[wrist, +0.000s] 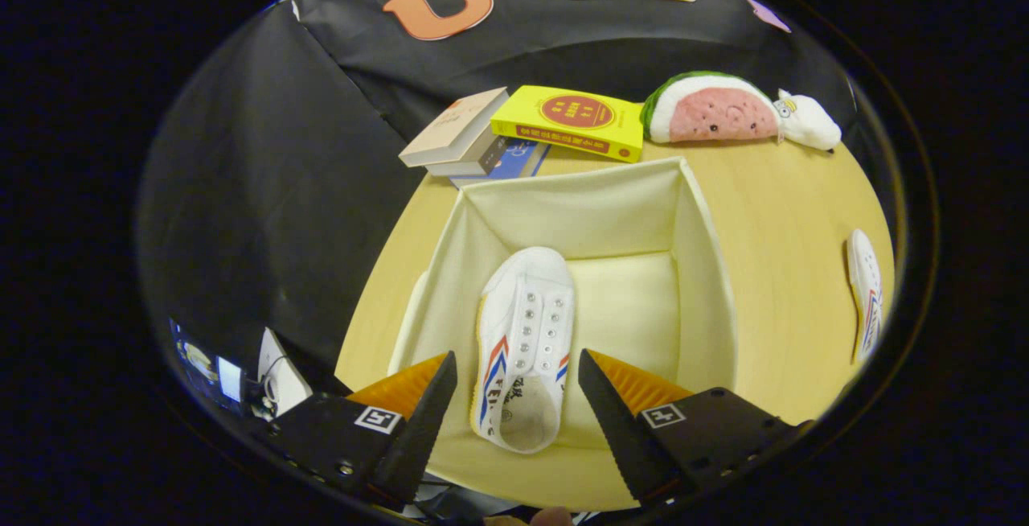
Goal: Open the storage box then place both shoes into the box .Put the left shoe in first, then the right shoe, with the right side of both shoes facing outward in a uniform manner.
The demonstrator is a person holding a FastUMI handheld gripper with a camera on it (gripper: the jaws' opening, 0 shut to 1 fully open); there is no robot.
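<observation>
Seen from above, looking down along the two fingers of the tool [517, 397]. Tool released, its fingers spread wide, one on each side of the heel of a white shoe [524, 349], with a clear gap on both sides and no contact. This shoe, with red and blue stripes on its side and metal eyelets without laces, lying inside the open storage box [707, 269], along the left wall, sole down, toe toward the far wall and heel opening toward the fingers. Right half of the box floor bare. Box of cream fabric, with upright walls, standing in the middle of the round wooden tabletop [788, 204].

A second white shoe [865, 301] with the same stripes, outside the box, near the right edge of the tabletop, well apart from the box wall; whether on its side or on its sole, cannot tell.

Beyond the far wall of the box, at the far edge of the tabletop: a yellow book [571, 120] lying on a blue book [514, 162], and just left of them a beige book [454, 128] on top of another one. To the right of the yellow book, a plush watermelon slice [711, 112], touching a small white plush toy [808, 124] on its right side.
</observation>
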